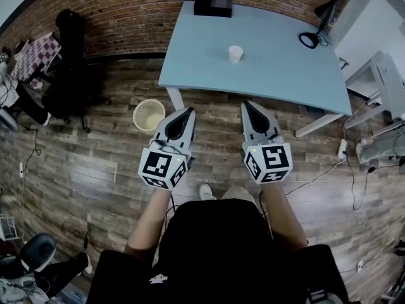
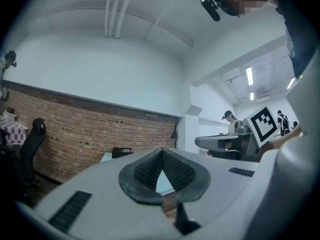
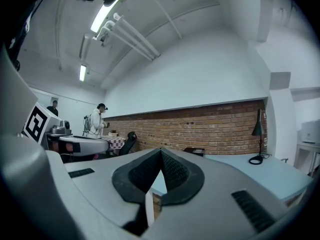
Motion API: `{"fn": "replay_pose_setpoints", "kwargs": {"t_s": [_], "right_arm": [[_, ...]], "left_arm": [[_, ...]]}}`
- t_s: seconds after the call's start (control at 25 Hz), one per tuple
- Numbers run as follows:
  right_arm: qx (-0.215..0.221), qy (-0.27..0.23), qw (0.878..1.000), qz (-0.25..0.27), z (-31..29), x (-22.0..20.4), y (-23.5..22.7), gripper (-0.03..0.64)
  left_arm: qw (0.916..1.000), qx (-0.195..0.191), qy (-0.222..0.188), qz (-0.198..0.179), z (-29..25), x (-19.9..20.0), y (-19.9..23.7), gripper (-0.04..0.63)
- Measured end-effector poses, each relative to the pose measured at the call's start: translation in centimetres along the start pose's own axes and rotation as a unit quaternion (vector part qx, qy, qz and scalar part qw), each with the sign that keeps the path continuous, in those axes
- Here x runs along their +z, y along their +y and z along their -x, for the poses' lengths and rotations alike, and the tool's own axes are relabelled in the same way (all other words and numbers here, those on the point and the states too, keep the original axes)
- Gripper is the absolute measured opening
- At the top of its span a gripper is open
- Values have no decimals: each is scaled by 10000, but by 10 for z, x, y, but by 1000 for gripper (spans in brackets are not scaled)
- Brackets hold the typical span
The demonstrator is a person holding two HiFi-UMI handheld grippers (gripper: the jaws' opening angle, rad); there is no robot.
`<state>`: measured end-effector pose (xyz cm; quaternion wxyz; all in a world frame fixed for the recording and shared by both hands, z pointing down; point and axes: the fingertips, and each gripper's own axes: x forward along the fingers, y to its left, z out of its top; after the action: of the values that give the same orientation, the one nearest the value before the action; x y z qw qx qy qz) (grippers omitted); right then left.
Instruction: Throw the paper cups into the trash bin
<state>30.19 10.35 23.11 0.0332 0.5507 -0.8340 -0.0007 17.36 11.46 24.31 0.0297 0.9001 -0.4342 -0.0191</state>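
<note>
1. Grey shells with black ribbed pads: the left gripper (image 1: 188,111) and the right gripper (image 1: 248,104) are both closed tip to tip, with nothing caught in either. They are held side by side just short of the counter's near edge and point at it. I read that as a ready pose, with no reach begun.
2. Beyond them, the pale blue counter (image 1: 272,75) carries the paper cup (image 1: 235,54). It stands upright, mouth up, near the counter's middle and well apart from both grippers. It lies closer to the right gripper's line, so that one looks the likelier to fetch it. I can see only this one cup.
3. Whether the cup has anything in it is too small to tell.
4. Off the counter's near left corner, by its leg, the trash bin (image 1: 149,114) sits on the wooden floor. Its open top faces up, handy for a drop from above. Its inside looks pale, and I can make out no cup there.
5. At the counter's far edge sits a black box (image 1: 212,5), and at its far right a desk lamp (image 1: 309,40). Both are well clear of the cup.
</note>
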Motion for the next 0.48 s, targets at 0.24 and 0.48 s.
{"fn": "replay_pose_setpoints", "kwargs": {"t_s": [0.24, 0.48], "right_arm": [[-51, 67, 9999, 57, -10, -4, -3, 2], [-60, 137, 9998, 112, -32, -11, -14, 2]], "left_arm": [[9999, -18, -25, 98, -7, -4, 11, 3], [9998, -36, 170, 66, -23, -20, 19, 3]]}}
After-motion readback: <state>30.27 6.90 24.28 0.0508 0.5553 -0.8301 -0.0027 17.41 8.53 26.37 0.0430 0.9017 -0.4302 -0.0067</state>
